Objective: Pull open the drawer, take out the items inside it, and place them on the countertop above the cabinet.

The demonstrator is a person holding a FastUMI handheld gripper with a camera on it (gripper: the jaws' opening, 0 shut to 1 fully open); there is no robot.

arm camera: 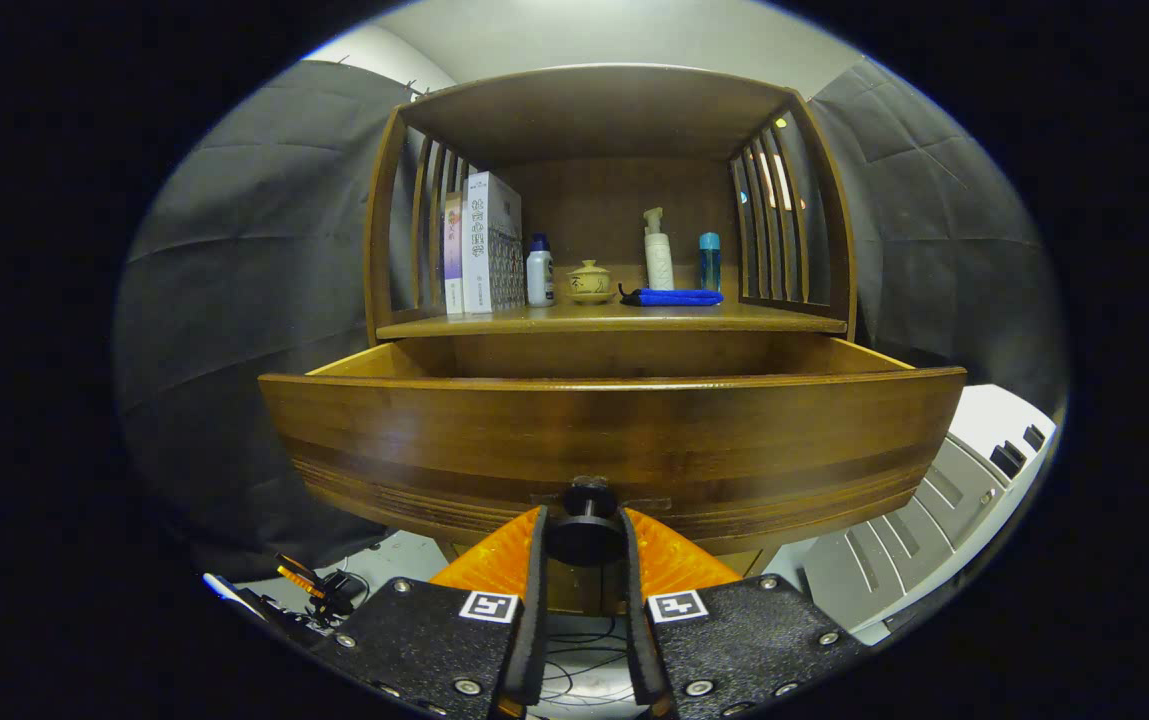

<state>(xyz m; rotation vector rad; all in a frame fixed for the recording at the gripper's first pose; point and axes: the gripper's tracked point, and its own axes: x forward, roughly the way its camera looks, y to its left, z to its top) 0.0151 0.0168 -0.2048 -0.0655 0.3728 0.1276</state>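
Gripper view has the tongs [584,535] clamped on the one dark knob [586,520] at the front of the drawer [614,440], which stands pulled out below the bench [614,320]; its inside is hidden. On the bench stand two books [482,245], three bottles [540,272], one lidded pot [590,282] and one blue cloth [672,297].

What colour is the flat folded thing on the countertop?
Blue folded cloth, between the lidded pot and blue bottle; gripper view.
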